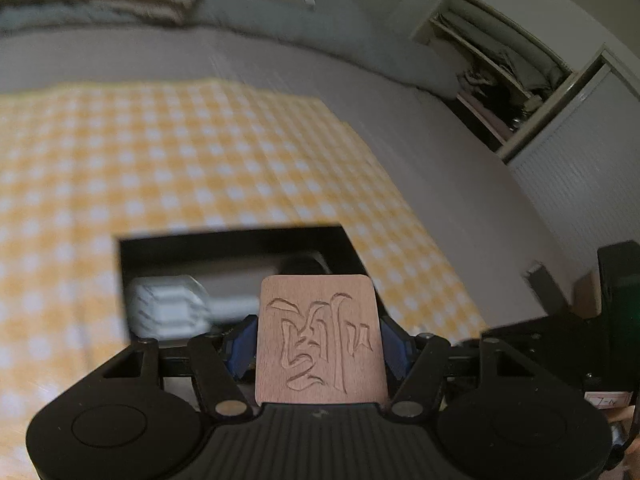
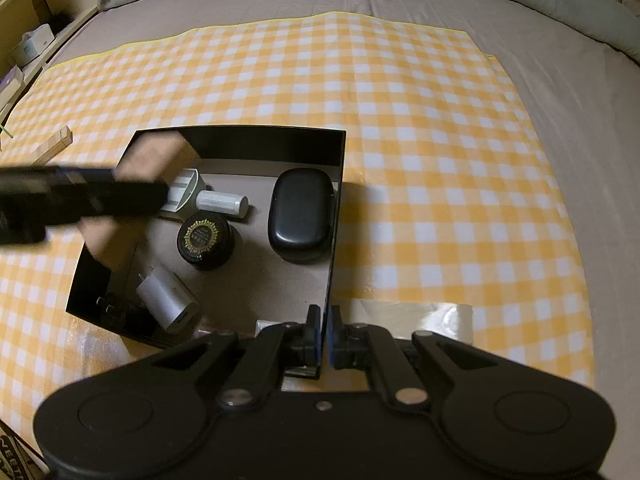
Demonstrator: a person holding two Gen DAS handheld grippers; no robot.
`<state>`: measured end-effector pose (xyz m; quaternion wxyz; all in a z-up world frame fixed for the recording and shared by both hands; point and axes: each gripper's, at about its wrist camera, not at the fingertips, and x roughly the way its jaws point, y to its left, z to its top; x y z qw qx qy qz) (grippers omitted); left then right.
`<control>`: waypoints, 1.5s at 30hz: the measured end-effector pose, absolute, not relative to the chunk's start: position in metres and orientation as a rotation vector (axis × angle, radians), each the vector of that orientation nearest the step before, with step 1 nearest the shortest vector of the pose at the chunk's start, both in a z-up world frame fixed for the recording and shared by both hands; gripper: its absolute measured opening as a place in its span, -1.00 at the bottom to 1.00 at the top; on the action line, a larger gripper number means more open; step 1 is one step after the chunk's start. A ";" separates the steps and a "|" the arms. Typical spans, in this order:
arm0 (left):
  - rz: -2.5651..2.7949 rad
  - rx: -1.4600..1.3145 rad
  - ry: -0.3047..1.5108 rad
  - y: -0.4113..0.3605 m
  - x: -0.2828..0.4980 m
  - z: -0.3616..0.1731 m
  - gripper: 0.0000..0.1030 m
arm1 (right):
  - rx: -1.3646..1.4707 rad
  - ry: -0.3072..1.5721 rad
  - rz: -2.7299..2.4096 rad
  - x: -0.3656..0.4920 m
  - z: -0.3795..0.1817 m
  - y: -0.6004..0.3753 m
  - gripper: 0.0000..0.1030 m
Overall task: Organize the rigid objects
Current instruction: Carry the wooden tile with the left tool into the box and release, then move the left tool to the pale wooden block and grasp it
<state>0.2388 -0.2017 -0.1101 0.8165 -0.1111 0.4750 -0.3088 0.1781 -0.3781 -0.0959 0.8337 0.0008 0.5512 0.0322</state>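
Note:
My left gripper (image 1: 320, 340) is shut on a flat wooden block (image 1: 320, 336) with a carved character, held above the open black box (image 1: 240, 244). From the right wrist view the left gripper (image 2: 100, 196) is a blur over the box's left side, with the block (image 2: 156, 156) in it. My right gripper (image 2: 325, 332) is shut on the near right wall of the black box (image 2: 240, 136). Inside lie a black case (image 2: 300, 216), a black jar (image 2: 206, 238), a white cylinder (image 2: 222, 203), a white charger (image 2: 168, 300) and a white ribbed piece (image 2: 184, 190).
The box stands on a yellow checked cloth (image 2: 400, 120) spread over a grey bed (image 2: 580, 160). A wooden piece (image 2: 56, 144) lies on the cloth at the left. A shiny tape patch (image 2: 440, 316) is near my right gripper. An open cupboard (image 1: 500, 72) stands beyond the bed.

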 end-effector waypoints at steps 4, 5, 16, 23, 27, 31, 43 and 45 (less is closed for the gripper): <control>-0.678 -0.283 1.068 -0.219 0.237 -0.132 0.25 | -0.001 1.168 0.067 0.178 -0.096 -0.376 -0.93; -0.682 -0.290 1.077 -0.223 0.238 -0.136 0.25 | -0.002 1.168 0.067 0.178 -0.096 -0.376 -0.93; -0.635 -0.232 1.064 -0.237 0.243 -0.151 0.25 | 0.004 1.166 0.076 0.177 -0.095 -0.378 -0.93; -0.624 -0.245 1.108 -0.228 0.246 -0.153 0.67 | 0.001 1.166 0.077 0.177 -0.095 -0.378 -0.93; -0.639 -0.215 1.100 -0.230 0.241 -0.148 0.67 | -0.002 1.167 0.076 0.176 -0.094 -0.378 -0.93; -0.634 -0.215 1.101 -0.229 0.240 -0.145 0.69 | -0.010 1.169 0.078 0.175 -0.096 -0.376 -0.93; -0.644 -0.201 1.037 -0.212 0.227 -0.118 0.79 | -0.005 1.171 0.073 0.176 -0.096 -0.376 -0.93; -0.646 -0.199 1.018 -0.208 0.224 -0.112 0.81 | -0.003 1.172 0.071 0.177 -0.096 -0.376 -0.93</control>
